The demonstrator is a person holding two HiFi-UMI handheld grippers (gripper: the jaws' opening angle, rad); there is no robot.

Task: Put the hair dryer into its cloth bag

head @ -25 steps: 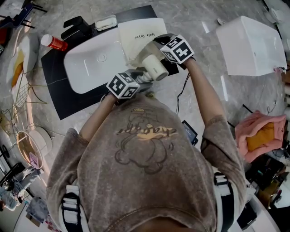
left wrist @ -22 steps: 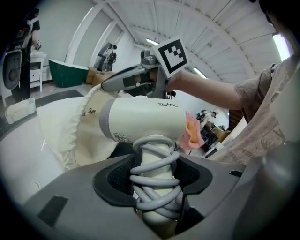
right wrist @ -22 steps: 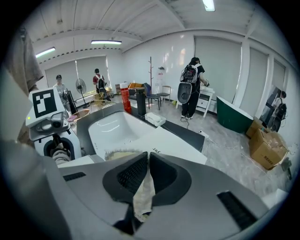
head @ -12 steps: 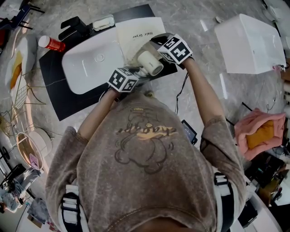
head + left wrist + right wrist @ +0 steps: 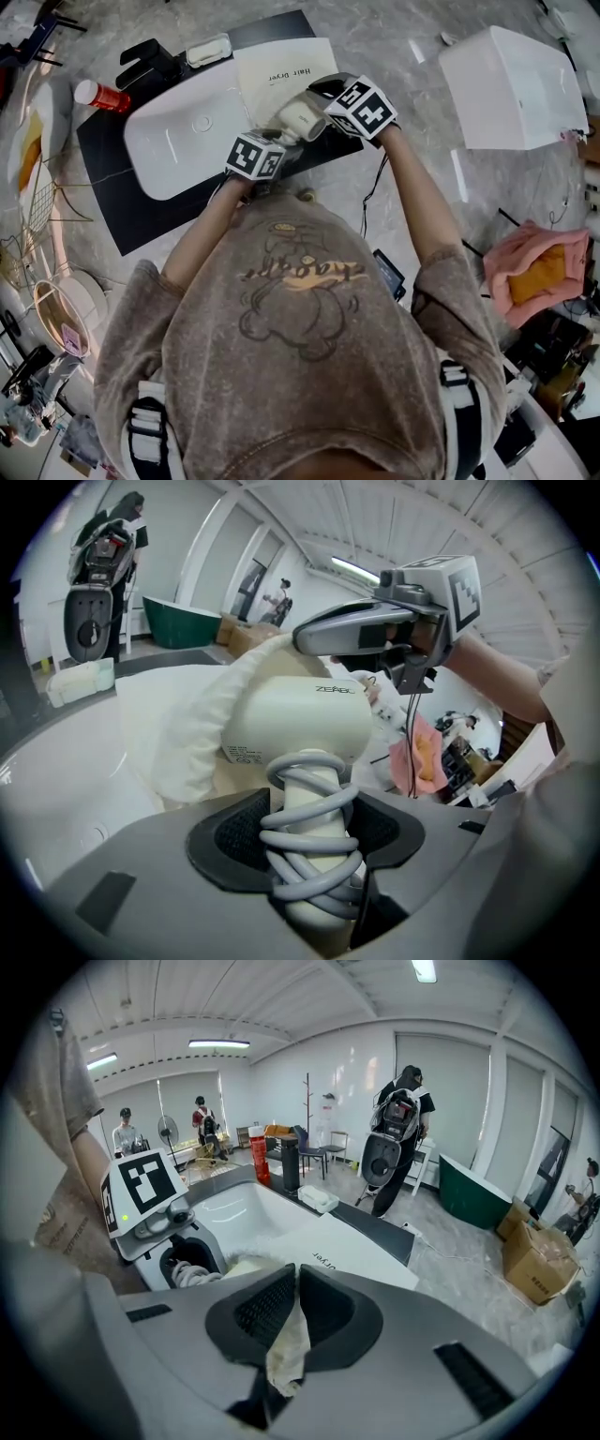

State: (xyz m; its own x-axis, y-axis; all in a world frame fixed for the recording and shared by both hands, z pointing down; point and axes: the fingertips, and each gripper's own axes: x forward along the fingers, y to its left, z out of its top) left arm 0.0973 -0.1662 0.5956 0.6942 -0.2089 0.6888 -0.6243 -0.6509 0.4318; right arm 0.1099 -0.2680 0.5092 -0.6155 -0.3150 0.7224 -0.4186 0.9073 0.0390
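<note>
Two hand-held grippers over a grey marbled surface point(image 5: 394, 37). Left gripper point(image 5: 309, 829): fingers point(image 5: 234, 832) clamped on the handle of a cream plastic hair dryer point(image 5: 300, 719); grey cord point(image 5: 314, 855) coiled round that handle, between the pads. Right gripper point(image 5: 292, 1312): fingers point(image 5: 262, 1307) closed on a fold at the mouth of a cream cloth bag point(image 5: 281, 70), holding that edge raised above the dryer. Dryer barrel: far end just inside the lifted bag mouth, cloth wrapped round its front; rear and handle still outside. Bag body: flat on a black mat point(image 5: 122, 202), beside a white oval basin point(image 5: 183, 141).
</note>
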